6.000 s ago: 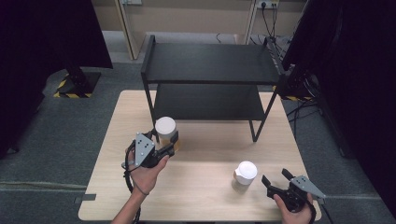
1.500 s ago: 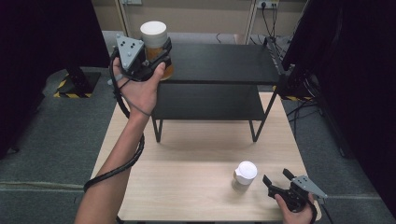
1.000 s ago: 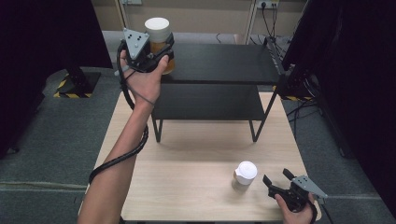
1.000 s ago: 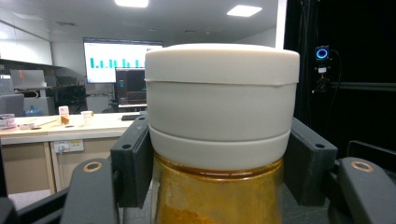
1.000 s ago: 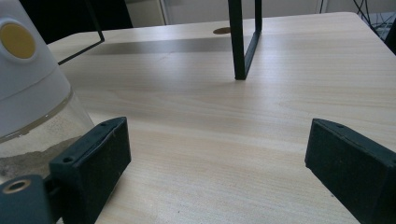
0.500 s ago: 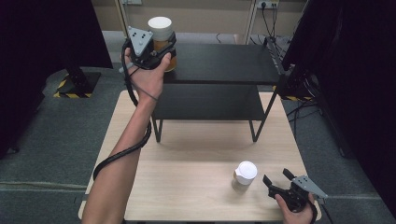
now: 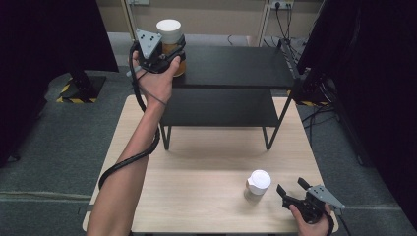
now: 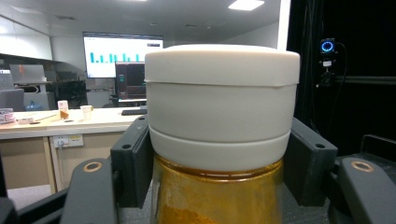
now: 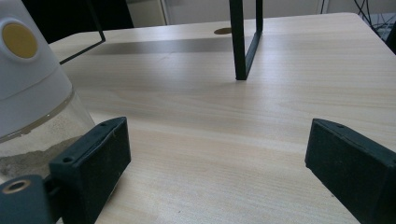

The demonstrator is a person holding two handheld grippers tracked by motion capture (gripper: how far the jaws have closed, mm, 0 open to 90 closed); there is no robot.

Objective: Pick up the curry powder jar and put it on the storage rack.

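Left gripper (image 7: 167, 53): jaws clamped on amber jar (image 8: 219, 186) below its white lid, at top shelf (image 7: 236, 66). Right gripper (image 7: 299, 192): jaws wide apart, empty, beside white-capped jar (image 7: 257, 185) on surface (image 7: 206, 196).

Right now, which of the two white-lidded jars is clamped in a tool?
The amber jar at the top shelf, in the left tool. The clear jar stands free on the table.
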